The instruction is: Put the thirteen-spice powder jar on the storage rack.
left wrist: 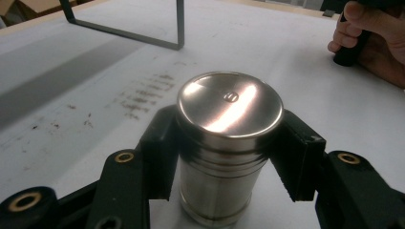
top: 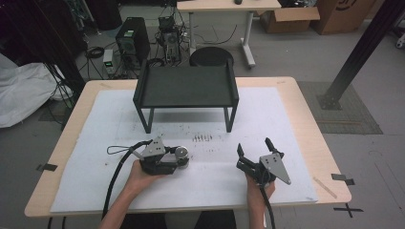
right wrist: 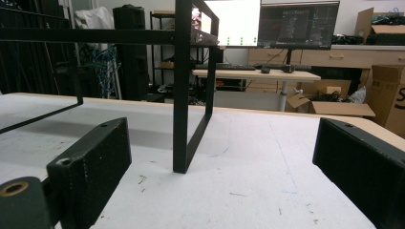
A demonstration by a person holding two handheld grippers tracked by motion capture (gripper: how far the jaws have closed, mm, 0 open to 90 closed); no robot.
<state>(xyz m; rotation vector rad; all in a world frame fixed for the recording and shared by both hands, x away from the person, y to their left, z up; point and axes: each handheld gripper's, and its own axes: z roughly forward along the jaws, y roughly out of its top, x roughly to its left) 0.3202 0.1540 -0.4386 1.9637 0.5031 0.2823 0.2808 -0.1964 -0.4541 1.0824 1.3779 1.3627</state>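
While the left tool point(left wrist: 229, 157) is closed on the upright cylindrical brushed-steel canister point(left wrist: 224, 143), its two black jaws pressing the body from either side just under the lid, the canister's base appears to rest on the white sheet that covers the light wooden bench point(top: 305, 119). Judged from that, the grasp is made and the carrying is yet to come; no destination can be confirmed, though the black metal raised tray stand point(top: 186, 86) at the far middle of the bench is the likeliest one.

Location: the canister sits at the near left of the bench, well apart from the stand's legs and near a patch of dark scuff marks point(top: 202, 138) on the sheet.

Condition: the canister has a flat, slightly overhanging lid with a small embossed mark at its centre, a bright streak of reflected light across it, and ring grooves below the rim. No dents are visible.

Right tool point(top: 255, 152): jaws spread wide, holding nothing, held just above the bench at the near right and pointed toward the stand.
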